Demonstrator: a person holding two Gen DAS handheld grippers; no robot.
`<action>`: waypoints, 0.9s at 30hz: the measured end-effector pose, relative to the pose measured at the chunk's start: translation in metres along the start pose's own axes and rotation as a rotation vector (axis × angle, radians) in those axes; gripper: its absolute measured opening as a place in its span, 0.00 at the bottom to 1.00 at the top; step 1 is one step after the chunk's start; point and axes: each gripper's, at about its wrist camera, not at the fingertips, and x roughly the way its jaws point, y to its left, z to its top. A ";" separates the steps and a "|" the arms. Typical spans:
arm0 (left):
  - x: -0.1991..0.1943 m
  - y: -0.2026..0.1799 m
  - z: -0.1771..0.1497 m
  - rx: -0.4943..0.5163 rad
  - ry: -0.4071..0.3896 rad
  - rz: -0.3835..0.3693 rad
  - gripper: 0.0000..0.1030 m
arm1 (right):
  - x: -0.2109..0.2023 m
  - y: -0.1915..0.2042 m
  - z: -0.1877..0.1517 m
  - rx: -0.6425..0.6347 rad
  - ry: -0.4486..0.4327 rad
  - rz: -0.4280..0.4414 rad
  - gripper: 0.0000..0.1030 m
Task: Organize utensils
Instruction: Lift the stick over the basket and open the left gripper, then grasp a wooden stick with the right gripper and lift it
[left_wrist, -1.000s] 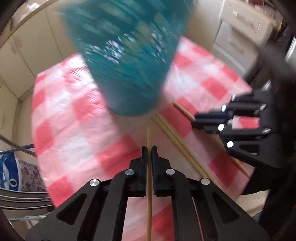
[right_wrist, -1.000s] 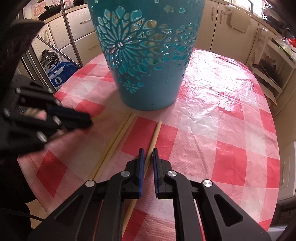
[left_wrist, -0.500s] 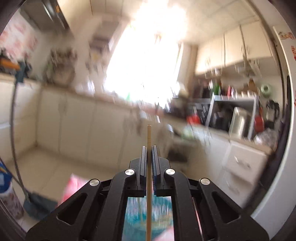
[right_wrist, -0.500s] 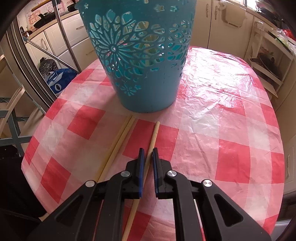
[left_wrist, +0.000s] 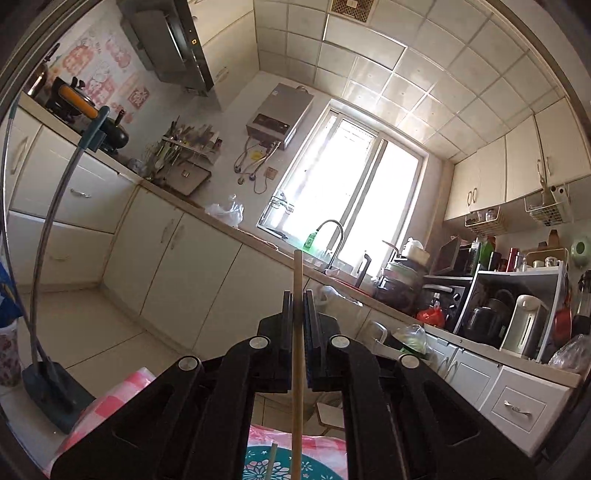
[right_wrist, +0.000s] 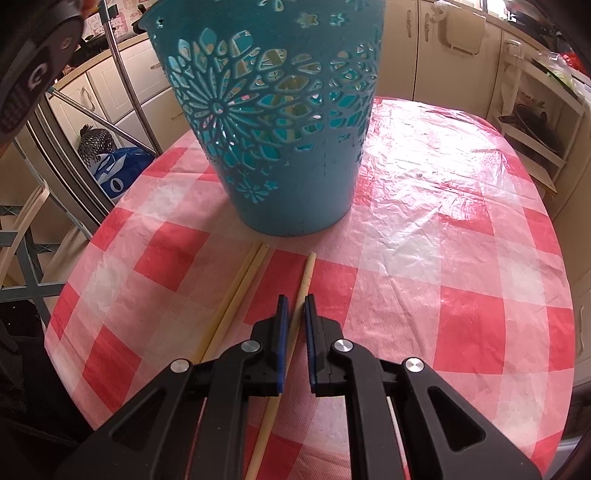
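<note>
A kitchen; the checked bench carries a teal basket mid-bench. Left gripper clamps a chopstick upright above the basket. Right gripper, fingers slightly apart, straddles a loose stick running lengthwise basketward; two sticks lie left.

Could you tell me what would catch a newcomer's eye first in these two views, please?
In the right wrist view, the big teal cut-out basket stands on the red-and-white checked tablecloth, with three chopsticks lying in front of it; the right tongs hover open over the single chopstick. In the left wrist view, the left tongs pinch one chopstick, pointing up toward the bright kitchen window.
</note>
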 end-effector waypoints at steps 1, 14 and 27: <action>0.007 0.000 -0.005 0.008 0.008 -0.001 0.05 | 0.001 0.001 0.001 -0.002 -0.001 -0.002 0.09; 0.020 0.000 -0.061 0.142 0.170 0.053 0.05 | 0.000 -0.001 0.001 -0.001 0.007 0.002 0.08; -0.015 0.005 -0.046 0.170 0.204 0.114 0.40 | -0.037 -0.046 0.008 0.188 -0.085 0.037 0.07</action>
